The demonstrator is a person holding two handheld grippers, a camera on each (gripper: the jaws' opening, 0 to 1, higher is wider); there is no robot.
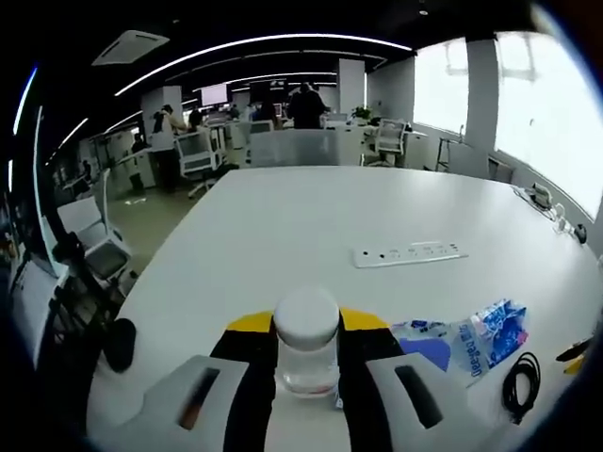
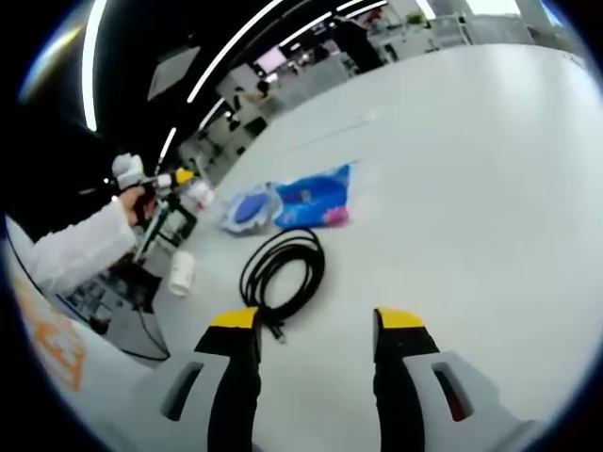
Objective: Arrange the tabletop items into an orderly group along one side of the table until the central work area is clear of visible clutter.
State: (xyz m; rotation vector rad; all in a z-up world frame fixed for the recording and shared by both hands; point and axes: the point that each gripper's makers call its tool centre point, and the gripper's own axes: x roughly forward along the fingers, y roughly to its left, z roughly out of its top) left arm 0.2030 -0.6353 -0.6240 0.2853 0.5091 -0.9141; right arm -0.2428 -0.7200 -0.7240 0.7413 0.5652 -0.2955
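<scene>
bottle (image 1: 306,344) with a white cap and clear body is sitting upright between the jaws of the left claw (image 1: 306,377) in the left gripper view, the jaws clenching on it at the near edge of the white worktop (image 1: 311,221). a white power strip (image 1: 410,253) is lying farther out to the right, well apart from the bottle. a blue and white packet (image 1: 476,339) is lying near the right jaw, and a coiled black cable (image 1: 520,384) is lying just beyond it on the right.

in the right gripper view, the right claw (image 2: 316,353) is hanging released over the worktop (image 2: 471,169), its jaws spread and gripping nothing. the black cable (image 2: 283,268) is lying coiled just beyond the left jaw. the blue packet (image 2: 313,200) is lying farther off, beside a crumpled blue wrapper (image 2: 250,209). at the far left a hand (image 2: 132,202) in a white sleeve is holding the left claw (image 2: 193,193).
</scene>
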